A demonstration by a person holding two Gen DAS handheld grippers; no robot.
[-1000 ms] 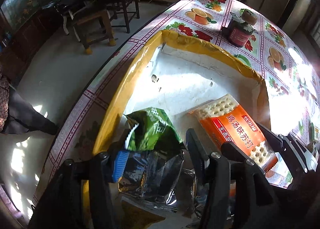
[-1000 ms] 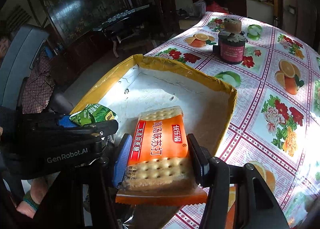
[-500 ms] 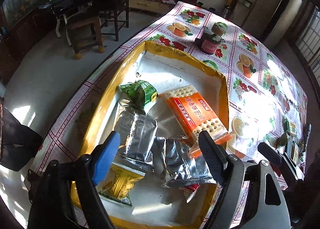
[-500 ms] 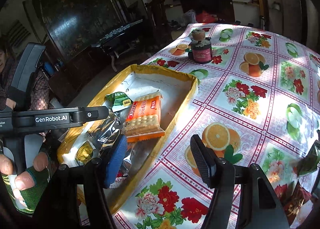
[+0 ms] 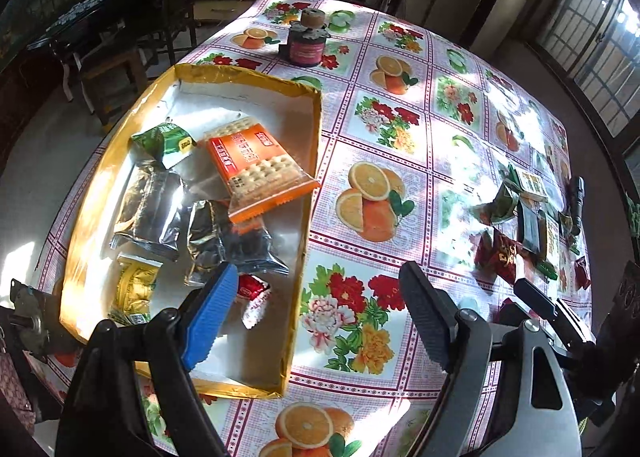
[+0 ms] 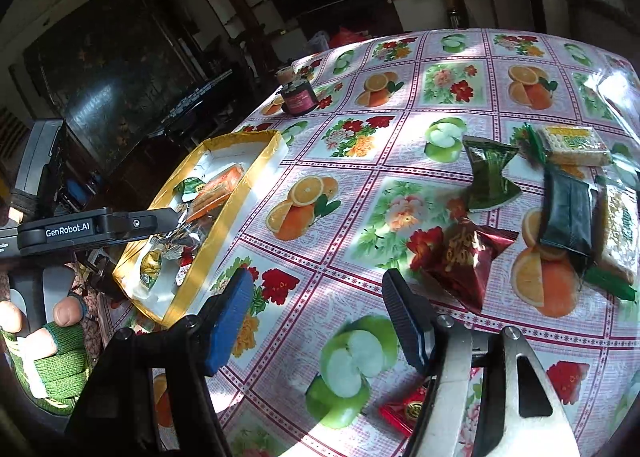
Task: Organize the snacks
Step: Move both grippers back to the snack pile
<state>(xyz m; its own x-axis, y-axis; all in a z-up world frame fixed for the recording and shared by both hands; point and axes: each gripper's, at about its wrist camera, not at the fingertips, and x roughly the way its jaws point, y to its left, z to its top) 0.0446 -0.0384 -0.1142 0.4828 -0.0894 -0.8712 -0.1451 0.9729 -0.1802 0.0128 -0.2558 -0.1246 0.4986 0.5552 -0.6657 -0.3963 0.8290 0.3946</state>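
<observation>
A yellow-rimmed box (image 5: 308,193) (image 6: 224,217) holds several snacks: an orange cracker pack (image 5: 256,165), a green packet (image 5: 166,139), silver foil packets (image 5: 148,209) and a gold one (image 5: 134,289). My left gripper (image 5: 316,321) is open and empty above the box's near right corner. My right gripper (image 6: 316,317) is open and empty over bare tablecloth. Loose snacks lie to its right: a dark red bag (image 6: 460,261), a green bag (image 6: 490,177), a dark packet (image 6: 568,213), cracker packs (image 6: 572,145).
A dark jar (image 5: 306,45) (image 6: 298,97) stands on the floral tablecloth beyond the box. A small red packet (image 6: 404,409) lies under my right gripper. The left gripper's body (image 6: 92,231) and the hand holding it show at the left. Chairs stand beyond the table's left edge.
My right gripper let go of the orange cracker pack in the box and swung right toward the loose snacks. My left gripper drew back out of the box, open.
</observation>
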